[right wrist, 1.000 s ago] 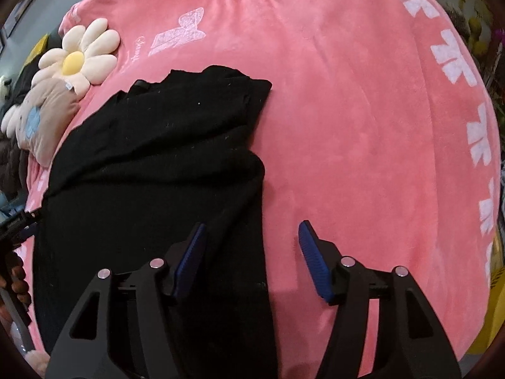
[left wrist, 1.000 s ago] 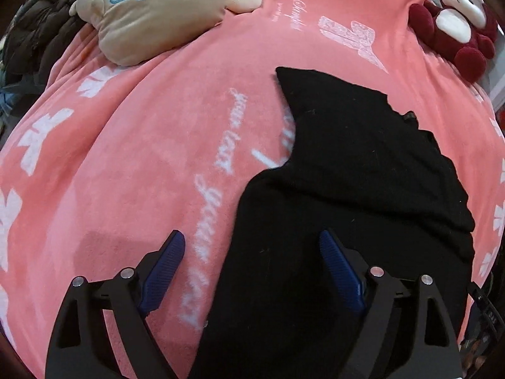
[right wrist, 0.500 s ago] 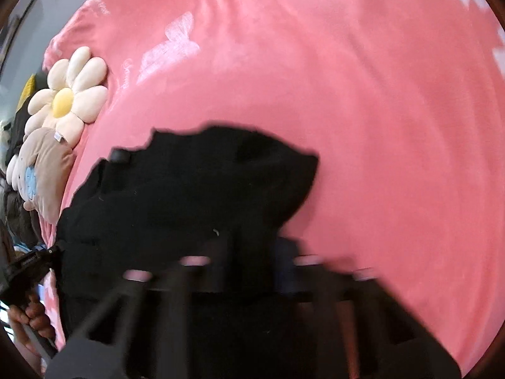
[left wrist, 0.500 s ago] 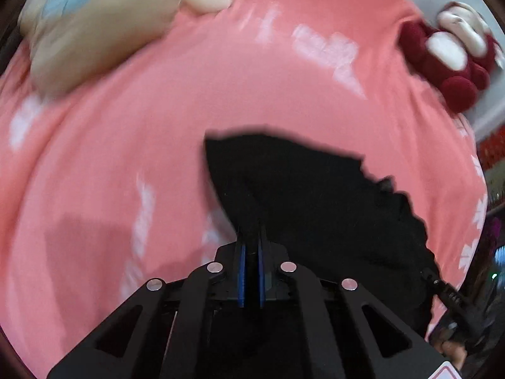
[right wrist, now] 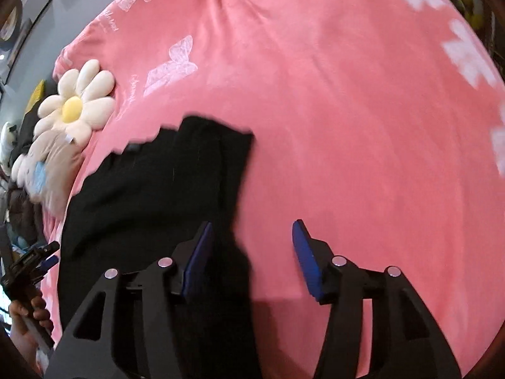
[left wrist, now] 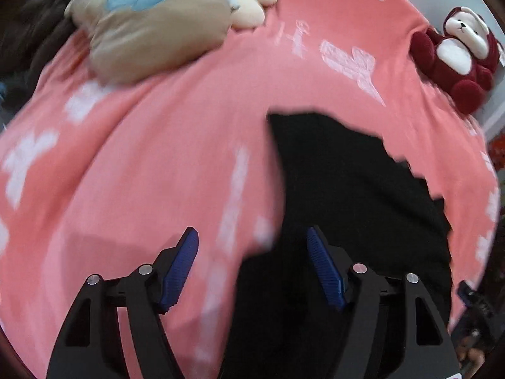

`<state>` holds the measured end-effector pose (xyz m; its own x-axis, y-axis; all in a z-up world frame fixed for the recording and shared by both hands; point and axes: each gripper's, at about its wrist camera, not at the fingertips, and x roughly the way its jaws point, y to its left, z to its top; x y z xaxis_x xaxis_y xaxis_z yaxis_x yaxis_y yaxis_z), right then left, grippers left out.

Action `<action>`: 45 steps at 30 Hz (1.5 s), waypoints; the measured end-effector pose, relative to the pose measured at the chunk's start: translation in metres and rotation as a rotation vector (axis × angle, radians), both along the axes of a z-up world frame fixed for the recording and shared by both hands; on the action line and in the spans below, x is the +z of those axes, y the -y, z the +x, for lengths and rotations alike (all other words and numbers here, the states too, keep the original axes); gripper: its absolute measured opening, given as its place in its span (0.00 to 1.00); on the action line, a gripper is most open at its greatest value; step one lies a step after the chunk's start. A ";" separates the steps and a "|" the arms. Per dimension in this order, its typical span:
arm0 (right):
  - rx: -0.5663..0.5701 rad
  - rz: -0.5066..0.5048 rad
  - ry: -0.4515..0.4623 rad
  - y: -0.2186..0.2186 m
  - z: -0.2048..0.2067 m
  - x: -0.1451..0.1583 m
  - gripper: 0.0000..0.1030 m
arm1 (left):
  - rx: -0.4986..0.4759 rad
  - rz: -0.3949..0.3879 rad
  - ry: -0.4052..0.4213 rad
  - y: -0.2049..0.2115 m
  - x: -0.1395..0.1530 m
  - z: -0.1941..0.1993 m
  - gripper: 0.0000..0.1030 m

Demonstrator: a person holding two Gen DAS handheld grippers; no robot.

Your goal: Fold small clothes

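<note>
On a pink blanket point(left wrist: 164, 164): black garment point(left wrist: 347, 208) lying flat.
Above its two side edges, left gripper point(left wrist: 252, 265) and right gripper point(right wrist: 252, 259), jaws opening, pinching nothing; flower cushion point(right wrist: 75, 104) well beyond.

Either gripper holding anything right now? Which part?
Nothing held. Left gripper and right gripper are opening, pads clear of the black garment below.
</note>
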<state>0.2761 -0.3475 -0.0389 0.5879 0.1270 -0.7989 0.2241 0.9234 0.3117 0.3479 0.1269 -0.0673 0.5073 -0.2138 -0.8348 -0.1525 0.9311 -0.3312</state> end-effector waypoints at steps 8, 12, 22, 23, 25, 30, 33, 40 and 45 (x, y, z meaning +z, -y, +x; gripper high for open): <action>-0.005 0.023 -0.212 -0.010 -0.138 -0.025 0.52 | -0.051 -0.062 -0.107 -0.006 -0.015 -0.140 0.67; 0.014 0.012 -0.262 -0.032 -0.162 -0.034 0.62 | -0.069 -0.067 -0.132 0.010 -0.017 -0.177 0.68; 0.079 -0.036 -0.181 -0.061 -0.163 -0.014 0.03 | -0.095 -0.190 -0.218 0.007 -0.020 -0.190 0.05; 0.076 -0.039 -0.167 -0.060 -0.167 -0.007 0.03 | -0.081 -0.230 -0.232 0.004 -0.017 -0.194 0.05; 0.071 -0.043 -0.137 -0.056 -0.177 0.012 0.03 | -0.105 -0.200 -0.199 0.005 0.000 -0.203 0.05; 0.091 -0.090 -0.166 -0.046 -0.204 0.029 0.03 | -0.186 -0.167 -0.143 0.016 0.043 -0.233 0.05; 0.097 -0.062 -0.255 -0.042 -0.205 -0.002 0.05 | -0.218 -0.072 -0.209 0.033 0.021 -0.236 0.10; 0.062 -0.039 -0.290 -0.038 -0.211 -0.015 0.36 | -0.091 0.001 -0.266 0.034 -0.002 -0.246 0.61; 0.081 -0.038 -0.342 -0.052 -0.201 -0.037 0.52 | -0.109 0.041 -0.316 0.044 -0.020 -0.255 0.68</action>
<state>0.0752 -0.2956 -0.0761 0.2744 0.1287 -0.9530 0.2347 0.9521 0.1962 0.0928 0.0826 -0.0876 0.1983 -0.2159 -0.9561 -0.1407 0.9591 -0.2458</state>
